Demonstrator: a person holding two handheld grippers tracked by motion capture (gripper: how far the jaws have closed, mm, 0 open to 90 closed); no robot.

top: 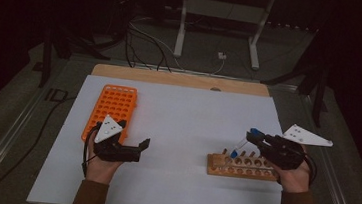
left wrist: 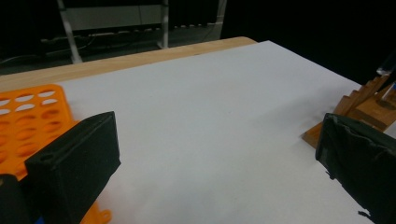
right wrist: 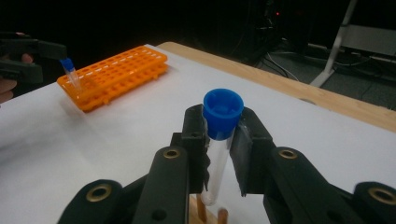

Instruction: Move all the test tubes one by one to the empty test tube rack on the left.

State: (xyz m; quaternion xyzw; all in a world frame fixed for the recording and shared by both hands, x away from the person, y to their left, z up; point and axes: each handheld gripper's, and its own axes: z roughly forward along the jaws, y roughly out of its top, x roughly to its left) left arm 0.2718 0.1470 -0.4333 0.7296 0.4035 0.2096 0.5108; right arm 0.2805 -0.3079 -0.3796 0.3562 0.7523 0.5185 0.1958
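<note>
— Tongs first: what is the right pair [right wrist: 219, 140] doing?

— Clamped on a clear test tube [right wrist: 216, 163] with a blue cap [right wrist: 222, 112]. In the right gripper view the two black pads press the glass just under the cap, one on each side, and the tube hangs down between them, nearly upright in that view.

— And where is the tube against the wooden rack [top: 241, 166]?

— From the high view it slants above the rack's left half, cap uppermost beside the right tongs [top: 252, 135], lower end close over the row of holes. Whether the tip is clear of a hole I cannot tell. The rack lies on the white sheet on the table [top: 181, 127], near its right front.

— Left side?

— The left tongs [top: 140, 146] stand wide apart with nothing between them; the left gripper view looks between the two jaws onto bare white sheet. They are held low over the table, just beside the near end of the orange rack [top: 111, 108].

— Anything in the orange rack?

— One more blue-capped tube [right wrist: 71, 72] stands at its near corner, seen in the right gripper view, close to the person's left hand [top: 100, 167].
</note>
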